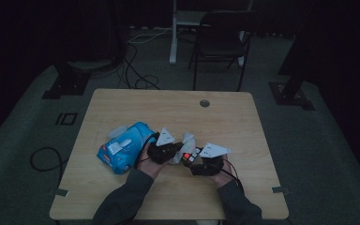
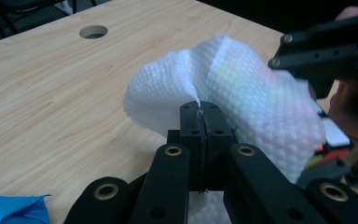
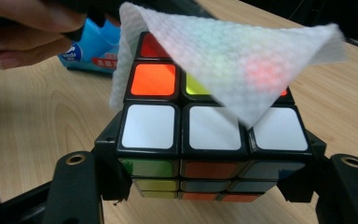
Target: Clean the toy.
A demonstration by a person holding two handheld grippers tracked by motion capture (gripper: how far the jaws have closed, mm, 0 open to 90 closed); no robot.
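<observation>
Item, nearest the person: right gripper (image 1: 198, 161), black two-jaw, clenched on a black-framed puzzle cube (image 3: 200, 135) with white, orange, red and yellow-green stickers; jaws clamp its left and right sides, cube held above the table at centre front.

Item: left gripper (image 1: 172, 149), black two-jaw, jaws pressed together on a fold of a white embossed paper wipe (image 2: 242, 98). The wipe drapes over the cube's top face, covering part of it.

Item: blue plastic wipes packet (image 1: 124, 146) with a white flap, lying on the table just left of the left hand.

Item: light wooden table (image 1: 178, 108), round cable hole (image 1: 205, 103) near its far edge.

Item, beyond: dark folding chair (image 1: 220, 40) on grey floor.
</observation>
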